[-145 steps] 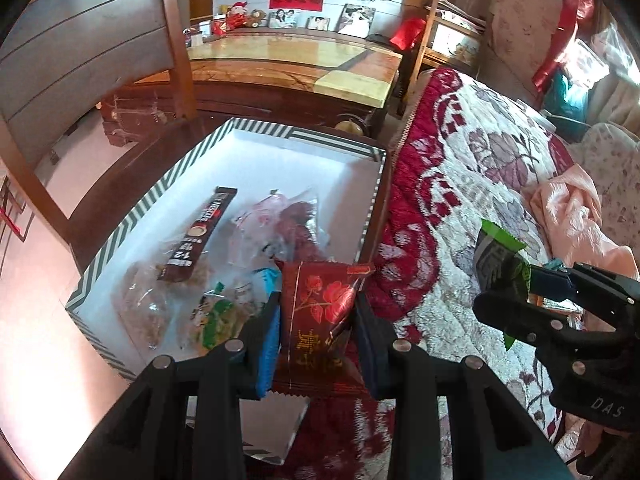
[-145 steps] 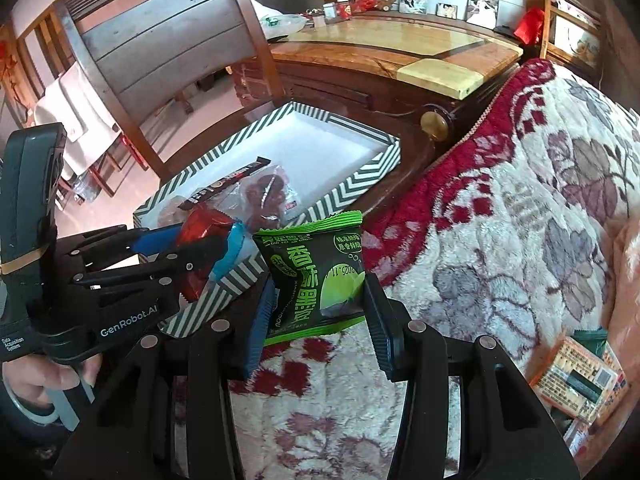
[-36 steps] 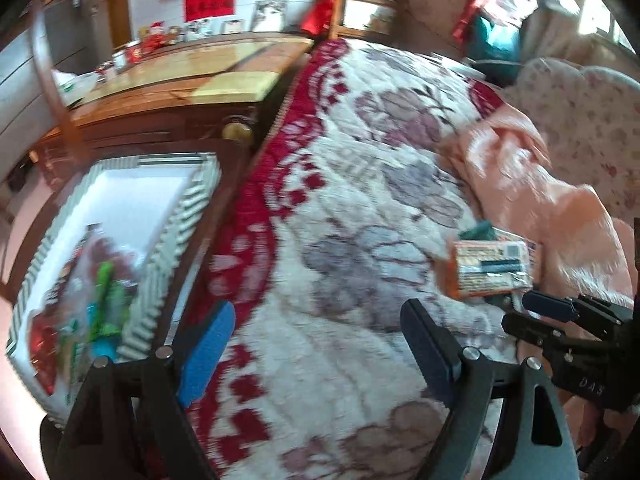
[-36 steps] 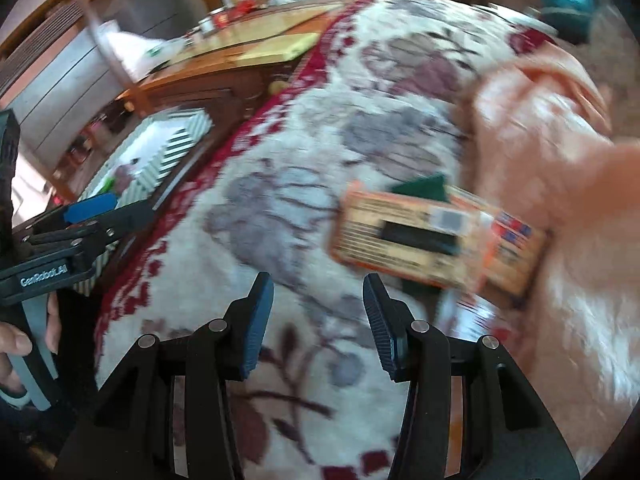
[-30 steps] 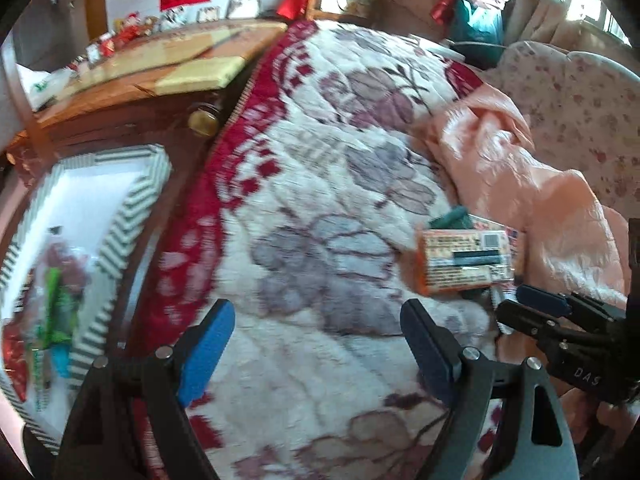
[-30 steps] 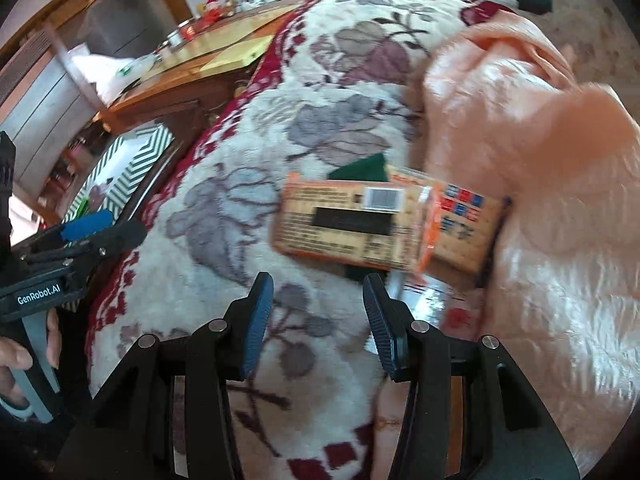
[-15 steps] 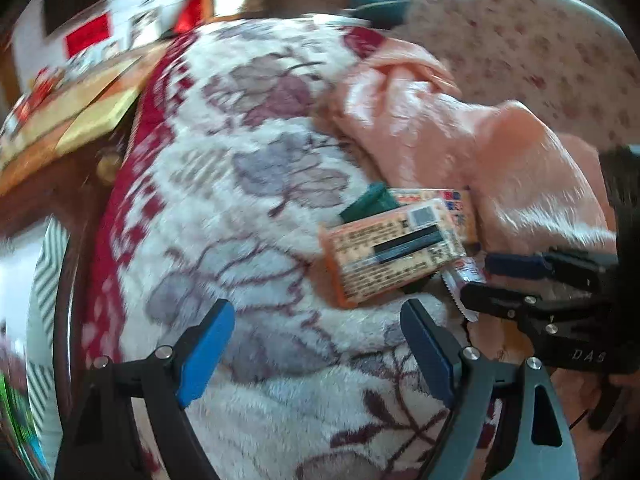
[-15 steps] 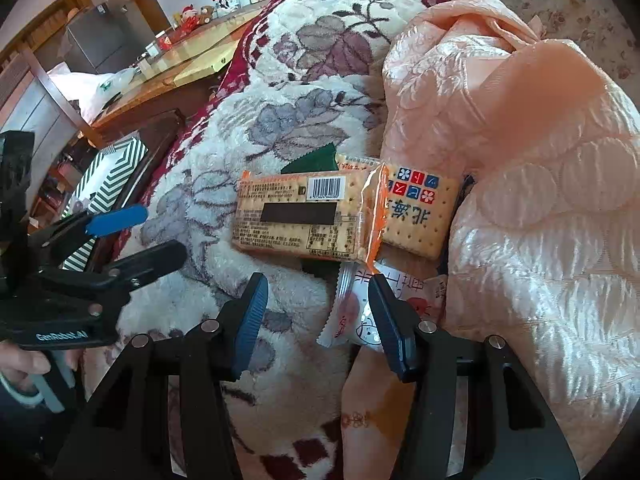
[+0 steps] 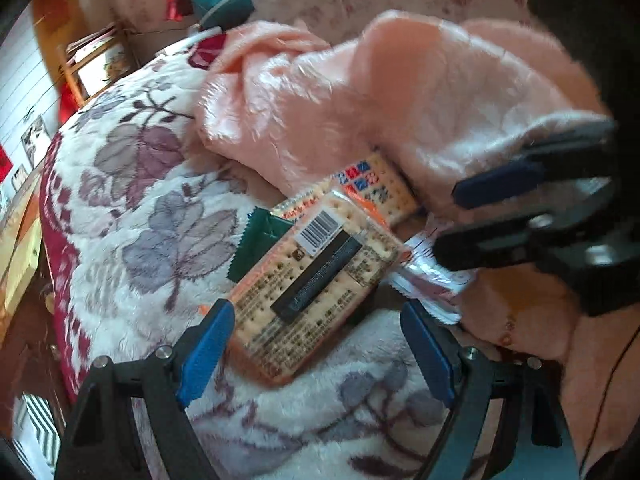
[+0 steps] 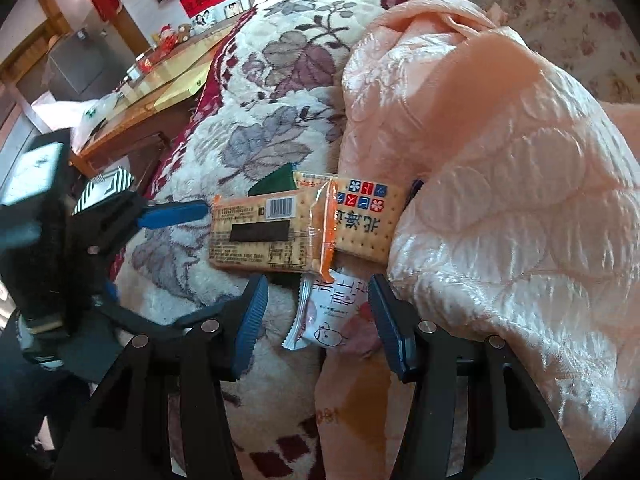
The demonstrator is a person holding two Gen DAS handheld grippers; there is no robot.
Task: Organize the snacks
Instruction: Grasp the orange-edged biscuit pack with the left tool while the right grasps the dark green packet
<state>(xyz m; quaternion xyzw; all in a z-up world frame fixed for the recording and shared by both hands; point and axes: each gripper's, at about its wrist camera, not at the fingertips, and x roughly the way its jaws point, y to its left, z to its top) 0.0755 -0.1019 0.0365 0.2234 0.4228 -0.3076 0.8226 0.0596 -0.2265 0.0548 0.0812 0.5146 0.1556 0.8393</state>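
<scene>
An orange cracker pack (image 9: pixel 316 280) lies on the floral blanket (image 9: pixel 160 240), barcode side up. My left gripper (image 9: pixel 316 352) stands wide open with the pack's near end between its jaws, the right pad well clear of it. Under that pack lie a second cracker pack (image 10: pixel 364 216), a dark green packet (image 10: pixel 276 182) and a white packet (image 10: pixel 332 312). My right gripper (image 10: pixel 320 316) is open astride the white packet, with a gap on each side. In the left wrist view the right gripper (image 9: pixel 448 220) hovers over the white packet (image 9: pixel 432 276).
A crumpled pink blanket (image 10: pixel 500 160) rises right behind the snacks and touches the second cracker pack. The striped box (image 10: pixel 108 184) sits far to the left beyond the bed's edge, beside a wooden table (image 10: pixel 168 80). A person's hand holds each gripper.
Both grippers left the striped box without the red and green packets they held. They crossed the blanket to the snack pile; the left rolled and closed in on the orange pack, and the right's jaws widened.
</scene>
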